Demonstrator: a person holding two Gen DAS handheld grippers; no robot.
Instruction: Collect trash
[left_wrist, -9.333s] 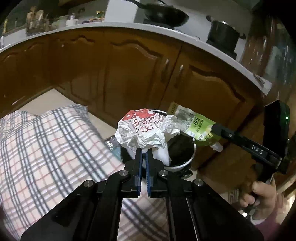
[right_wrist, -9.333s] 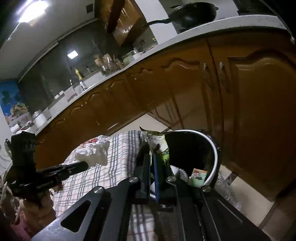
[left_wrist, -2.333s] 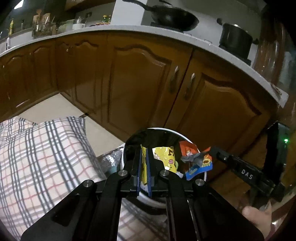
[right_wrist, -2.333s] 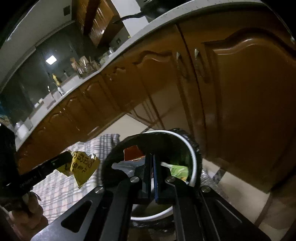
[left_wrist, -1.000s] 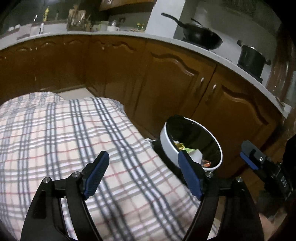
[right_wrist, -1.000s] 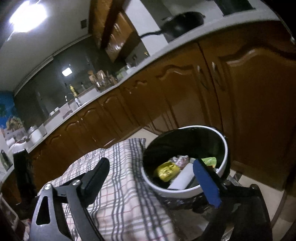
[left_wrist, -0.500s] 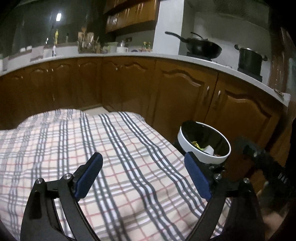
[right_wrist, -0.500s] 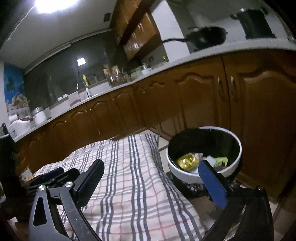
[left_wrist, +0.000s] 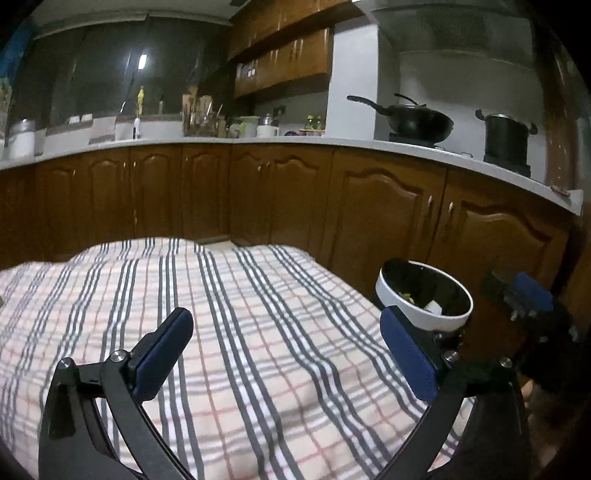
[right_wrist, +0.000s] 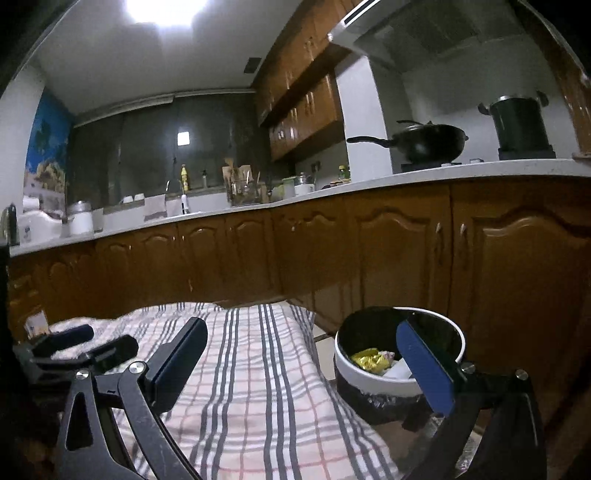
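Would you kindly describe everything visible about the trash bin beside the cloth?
The bin is round, with a white rim and a black liner bag whose crinkled plastic bunches out below the rim. It stands upright on the floor, between the plaid cloth and the wooden cabinets. Inside lie a crumpled yellow wrapper and some white trash. No tool touches it.

No text, label, brand or number can be read in either view. The yellow wrapper (right_wrist: 370, 360) lying in the trash bin (right_wrist: 373, 382) shows no legible print, and the bottles and jars along the back edge of the counter (right_wrist: 258, 205) are too small to read
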